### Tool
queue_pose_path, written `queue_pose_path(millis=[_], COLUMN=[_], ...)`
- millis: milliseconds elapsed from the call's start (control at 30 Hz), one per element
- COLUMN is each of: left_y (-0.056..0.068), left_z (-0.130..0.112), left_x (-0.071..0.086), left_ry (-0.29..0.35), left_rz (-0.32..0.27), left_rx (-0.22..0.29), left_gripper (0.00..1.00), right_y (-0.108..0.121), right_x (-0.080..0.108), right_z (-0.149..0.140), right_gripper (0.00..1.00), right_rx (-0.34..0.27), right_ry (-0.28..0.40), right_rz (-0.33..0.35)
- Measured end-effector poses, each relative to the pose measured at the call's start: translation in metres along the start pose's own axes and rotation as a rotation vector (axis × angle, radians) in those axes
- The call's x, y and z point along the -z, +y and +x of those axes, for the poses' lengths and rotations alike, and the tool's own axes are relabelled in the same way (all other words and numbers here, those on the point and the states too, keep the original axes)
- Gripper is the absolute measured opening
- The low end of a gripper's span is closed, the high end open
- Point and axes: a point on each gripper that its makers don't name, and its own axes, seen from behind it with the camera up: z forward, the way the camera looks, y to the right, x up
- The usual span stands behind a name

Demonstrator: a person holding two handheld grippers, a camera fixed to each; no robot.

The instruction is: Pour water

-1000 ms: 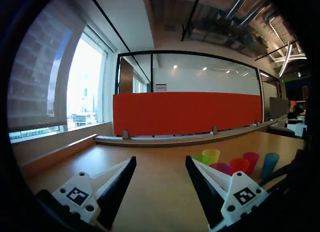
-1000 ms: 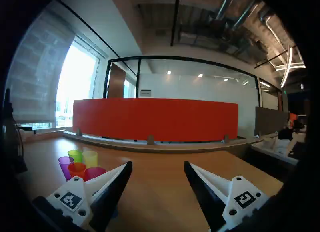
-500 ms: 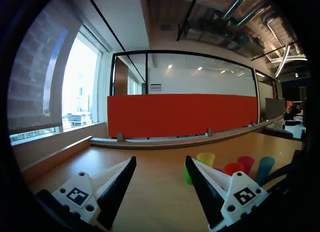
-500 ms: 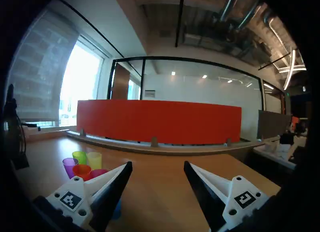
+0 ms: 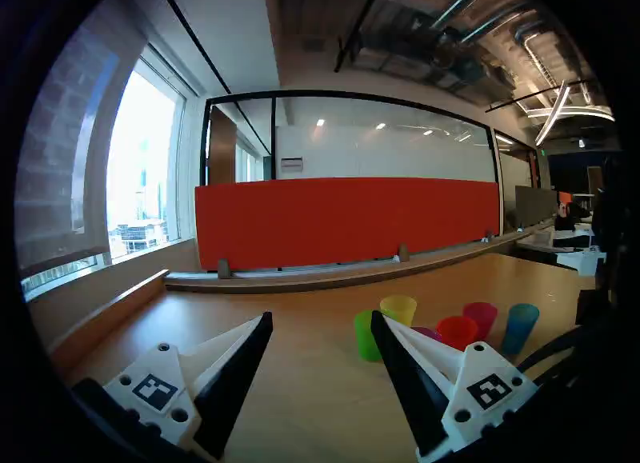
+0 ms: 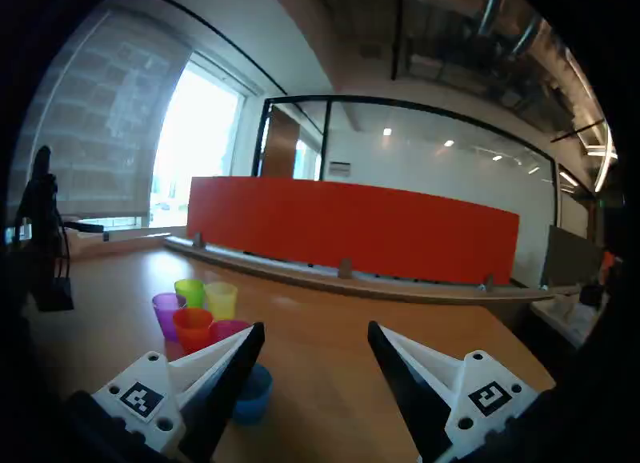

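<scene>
Cups (image 5: 458, 331): clustered on table (image 5: 312, 383), just right of left gripper (image 5: 320, 315).
Left and right gripper (image 6: 315, 325): jaws apart, empty.
Progress: nil. Grasp and pour both pending; water not discernible.

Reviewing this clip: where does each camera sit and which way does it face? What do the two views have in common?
Left gripper view: rides on the left tool, seen open at the bottom edge; low over the table, facing the red partition, with the cups ahead to its right.
Right gripper view: rides on the right tool, also open at the bottom edge; faces the partition at more of a slant, cups ahead to its left.
Shared: table, red partition and the cluster of cups.
</scene>
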Motion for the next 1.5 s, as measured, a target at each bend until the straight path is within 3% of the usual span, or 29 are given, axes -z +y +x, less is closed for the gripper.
queue_pose_path(millis=[367, 700, 1000, 1300, 1500], left_y=[0.011, 0.018, 0.019, 0.020, 0.021], left_z=[-0.012, -0.028, -0.030, -0.034, -0.037], left_x=[-0.008, -0.017, -0.020, -0.024, -0.025], left_ry=[-0.070, -0.136, -0.156, -0.173, -0.177], left_rz=[-0.108, -0.181, -0.200, -0.207, -0.207], left_rx=[-0.027, -0.051, -0.069, -0.078, -0.075], left_gripper=[0.91, 0.91, 0.91, 0.91, 0.91], right_y=[-0.037, -0.050, -0.057, -0.066, -0.069], right_x=[-0.001, 0.003, 0.004, 0.003, -0.004], right_z=[-0.026, -0.051, -0.074, -0.093, -0.101], right_gripper=[1.00, 1.00, 1.00, 1.00, 1.00], right_rx=[0.081, 0.063, 0.029, 0.078, 0.071], right_ry=[-0.148, -0.272, -0.359, -0.399, -0.417], right_rz=[0.189, 0.281, 0.332, 0.370, 0.375])
